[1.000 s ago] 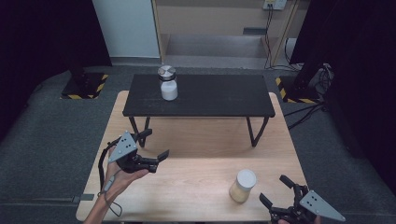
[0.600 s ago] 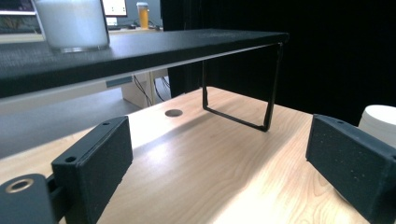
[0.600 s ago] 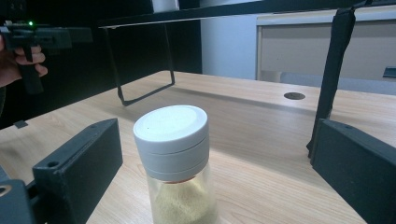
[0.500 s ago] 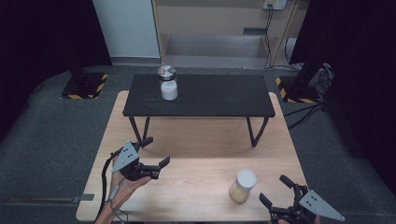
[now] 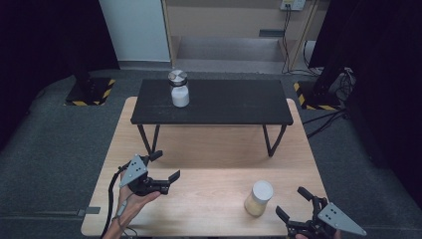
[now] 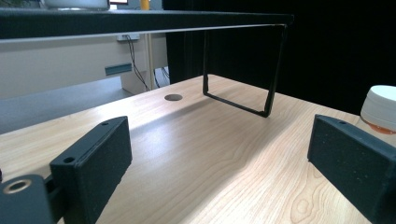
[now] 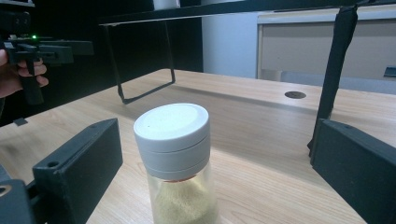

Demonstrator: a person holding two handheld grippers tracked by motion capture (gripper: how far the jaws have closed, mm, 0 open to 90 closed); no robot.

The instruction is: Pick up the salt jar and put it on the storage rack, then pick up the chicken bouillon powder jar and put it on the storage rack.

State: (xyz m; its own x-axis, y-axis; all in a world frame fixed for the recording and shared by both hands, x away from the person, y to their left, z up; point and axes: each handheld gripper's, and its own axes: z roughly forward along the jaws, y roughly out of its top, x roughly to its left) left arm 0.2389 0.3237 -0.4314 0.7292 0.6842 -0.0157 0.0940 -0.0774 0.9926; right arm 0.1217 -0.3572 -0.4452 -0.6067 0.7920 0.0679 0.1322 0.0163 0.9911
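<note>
A jar of pale yellow powder with a white lid [image 5: 259,197] stands on the wooden table [image 5: 214,144], near its front right. My right gripper [image 5: 291,202] sits just right of it at the front edge, open. In the right gripper view the jar [image 7: 175,154] stands a little ahead of the spread jaws, roughly centred between them and touching neither. My left gripper [image 5: 165,165] is held low over the front left of the table, open and empty, pointing right. In the left gripper view the white lid [image 6: 380,107] peeks over the right jaw.
A low black table [image 5: 224,107] stands on the far half of the wooden table, with thin legs [image 6: 273,70]. On it is a second jar with a metal lid [image 5: 178,88]. A round hole [image 6: 173,97] marks the wood. The floor around is dark carpet.
My left gripper has drifted a little toward the front edge and to the right, staying open. The right gripper and the jar have not moved.
</note>
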